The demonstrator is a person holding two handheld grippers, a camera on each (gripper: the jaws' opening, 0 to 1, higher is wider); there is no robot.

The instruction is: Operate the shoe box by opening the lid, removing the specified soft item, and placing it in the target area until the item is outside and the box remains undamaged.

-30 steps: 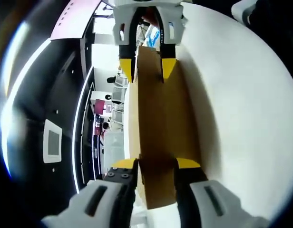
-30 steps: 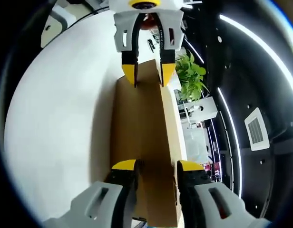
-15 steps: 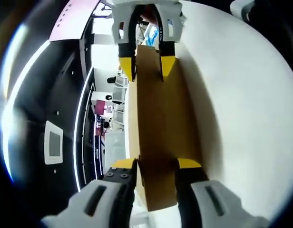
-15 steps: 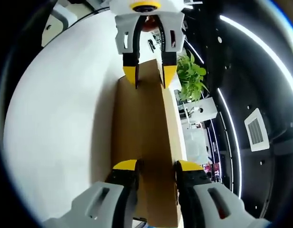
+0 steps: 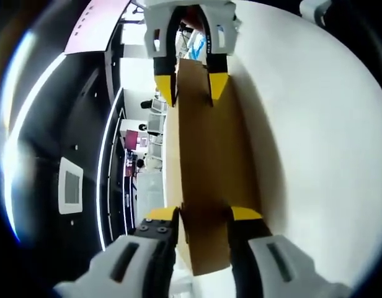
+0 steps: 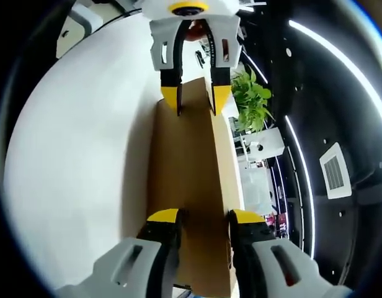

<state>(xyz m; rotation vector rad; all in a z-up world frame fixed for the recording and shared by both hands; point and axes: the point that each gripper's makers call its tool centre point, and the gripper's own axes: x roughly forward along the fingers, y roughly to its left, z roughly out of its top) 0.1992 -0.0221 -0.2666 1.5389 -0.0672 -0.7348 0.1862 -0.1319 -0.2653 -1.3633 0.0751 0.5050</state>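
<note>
Both hand-held grippers, left (image 5: 203, 218) and right (image 6: 202, 218), clamped on opposite ends of the shoe box lid (image 5: 211, 161) above the counter (image 5: 315, 155); lid lift underway, item removal pending.

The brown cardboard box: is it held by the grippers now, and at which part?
Both hold the cardboard box: the left gripper and the right gripper each straddle an opposite end, jaws either side of its narrow face.
</note>
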